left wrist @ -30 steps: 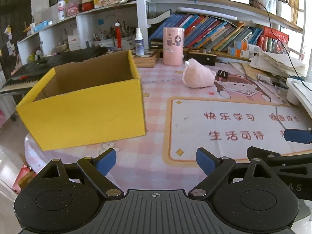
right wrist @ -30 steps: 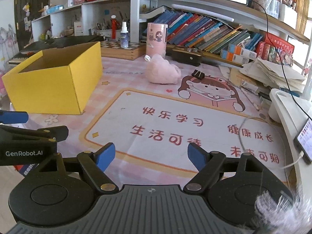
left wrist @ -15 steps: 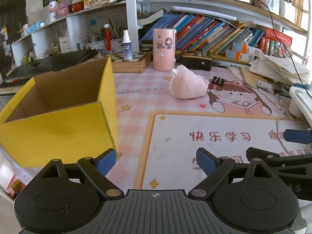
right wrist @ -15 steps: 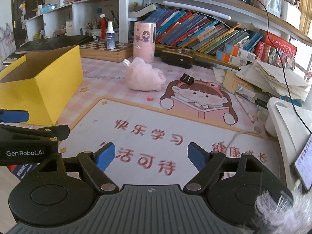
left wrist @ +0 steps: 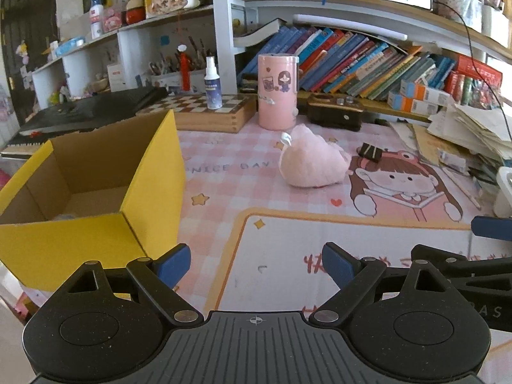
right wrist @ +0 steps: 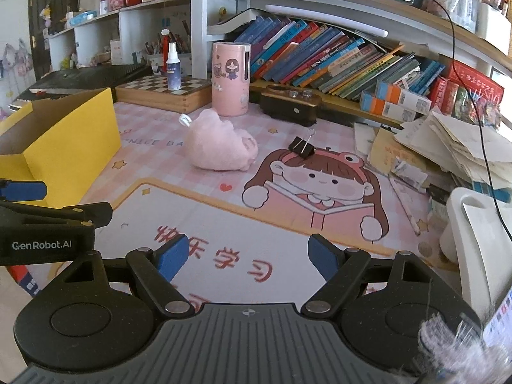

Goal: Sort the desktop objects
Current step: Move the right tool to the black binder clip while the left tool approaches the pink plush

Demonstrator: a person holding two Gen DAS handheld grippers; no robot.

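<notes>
A pink plush toy [left wrist: 312,163] lies on the pink desk mat [left wrist: 224,172], also in the right wrist view [right wrist: 220,147]. A black binder clip [left wrist: 369,152] lies just right of it, also in the right wrist view [right wrist: 300,147]. An open yellow cardboard box [left wrist: 96,192] stands at the left, also in the right wrist view [right wrist: 64,140]. My left gripper [left wrist: 256,264] is open and empty, low over the mat beside the box. My right gripper [right wrist: 246,256] is open and empty over the mat's white panel.
A pink cylinder container [right wrist: 231,78], a spray bottle [right wrist: 172,65] on a wooden chessboard box [right wrist: 160,94] and a black case [right wrist: 289,107] stand at the back below a bookshelf. Loose papers [right wrist: 448,147] pile at the right, with a white object [right wrist: 473,224] near the edge.
Both grippers have moved forward and to the right across the mat toward the plush toy and clip. The yellow box has slid to the left of both views. Both stay open.
</notes>
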